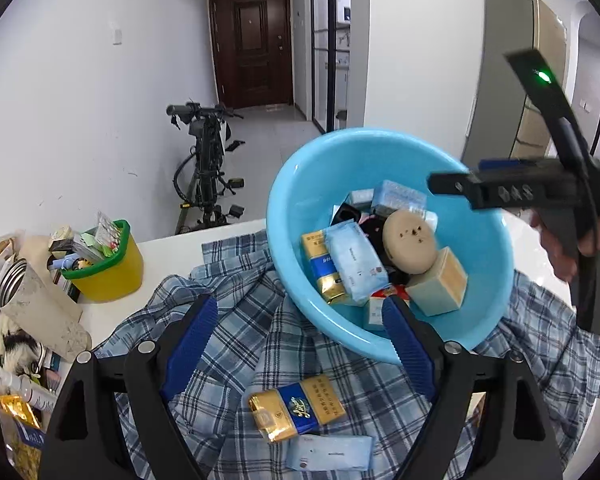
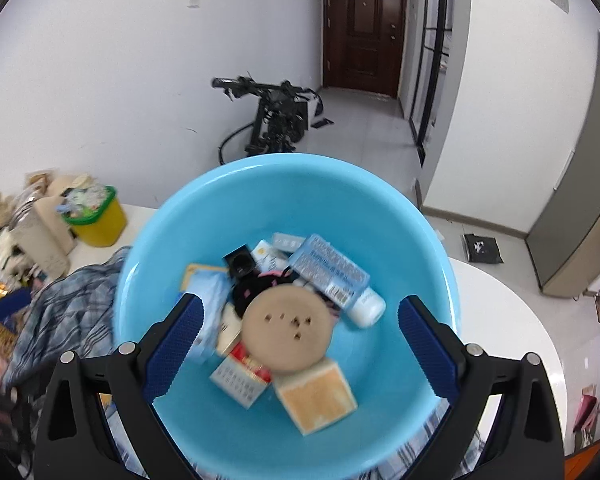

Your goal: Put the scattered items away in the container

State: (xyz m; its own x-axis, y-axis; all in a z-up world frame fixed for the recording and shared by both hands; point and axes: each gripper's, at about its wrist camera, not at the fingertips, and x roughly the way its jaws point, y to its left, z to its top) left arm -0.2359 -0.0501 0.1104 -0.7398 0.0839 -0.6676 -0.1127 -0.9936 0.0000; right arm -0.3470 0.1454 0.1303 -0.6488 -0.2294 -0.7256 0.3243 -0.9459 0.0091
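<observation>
The flat gold-and-blue foil packet on the plaid shirt looks light, slippery; pinch its long edges. Both hand-held grippers, left and right, gape empty.

A white table carries a plaid shirt, a yellow tub and, seemingly, leftward clutter.

My right tongs' view is smeared — the print on the box in the basin can't be read. My left tongs' view cuts off the pale packet at the bottom edge, and the basin's near rim hides behind my finger.
</observation>
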